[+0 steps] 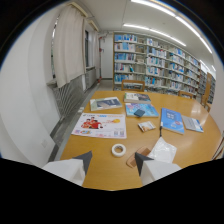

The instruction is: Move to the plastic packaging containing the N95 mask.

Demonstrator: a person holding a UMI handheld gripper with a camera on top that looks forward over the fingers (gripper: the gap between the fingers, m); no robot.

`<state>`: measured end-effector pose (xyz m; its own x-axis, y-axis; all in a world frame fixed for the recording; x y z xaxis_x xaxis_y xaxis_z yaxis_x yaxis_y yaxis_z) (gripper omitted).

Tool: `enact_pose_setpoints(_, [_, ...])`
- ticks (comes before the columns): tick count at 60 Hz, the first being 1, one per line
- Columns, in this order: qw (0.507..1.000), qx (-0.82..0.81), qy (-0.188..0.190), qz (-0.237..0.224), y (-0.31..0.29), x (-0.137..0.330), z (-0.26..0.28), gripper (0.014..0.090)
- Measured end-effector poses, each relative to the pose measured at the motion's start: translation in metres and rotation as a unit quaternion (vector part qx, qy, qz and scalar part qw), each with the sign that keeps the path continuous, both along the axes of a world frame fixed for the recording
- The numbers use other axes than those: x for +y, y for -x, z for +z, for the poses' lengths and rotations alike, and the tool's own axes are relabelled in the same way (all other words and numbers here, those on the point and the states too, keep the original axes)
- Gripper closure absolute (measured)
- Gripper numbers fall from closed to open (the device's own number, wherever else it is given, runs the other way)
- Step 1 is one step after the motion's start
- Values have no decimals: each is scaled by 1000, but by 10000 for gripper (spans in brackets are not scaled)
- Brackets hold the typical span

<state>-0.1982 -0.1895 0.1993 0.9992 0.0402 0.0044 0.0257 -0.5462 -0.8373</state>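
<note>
**Jaws spread and empty, with the mask packet just ahead and off to the right**

The gripper is held above the near edge of a round wooden table, its two dark-tipped fingers standing apart with nothing between them but bare tabletop. They pinch nothing.

The clear plastic packaging, pale and slightly crumpled, lies flat on the table just beyond the right finger and a little outward from it, so it sits ahead and to the right of the gap, not in line with it. Its contents cannot be made out from here. It appears roughly square, with one corner pointing back toward the fingers, so no clear long axis can be told.

Close by, a small roll of tape rests just ahead of the gap between the fingers, and a small brown block lies beside the right fingertip, between the tape and the packet.

Farther across the table lie a red-and-white poster sheet, a blue booklet and other printed papers. Bookshelves line the far wall.

Judging by this layout, reaching the packet calls for a short move forward with a swing to the right, passing the brown block.
</note>
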Motion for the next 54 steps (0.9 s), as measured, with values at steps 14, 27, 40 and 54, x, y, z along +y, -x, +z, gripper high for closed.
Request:
enact_pose_setpoints(14, [1000,-5,14,-7,-39,-18,-19,202])
enact_pose_setpoints(27, [998,-29,53,-31,-111,-44,-54,200])
enact_pose_setpoints(40, [996,-40,65,-51,-183,-45,-79,199])
enact_pose_setpoints(54, [996,-41,71,-37,-231,-4,-112,199])
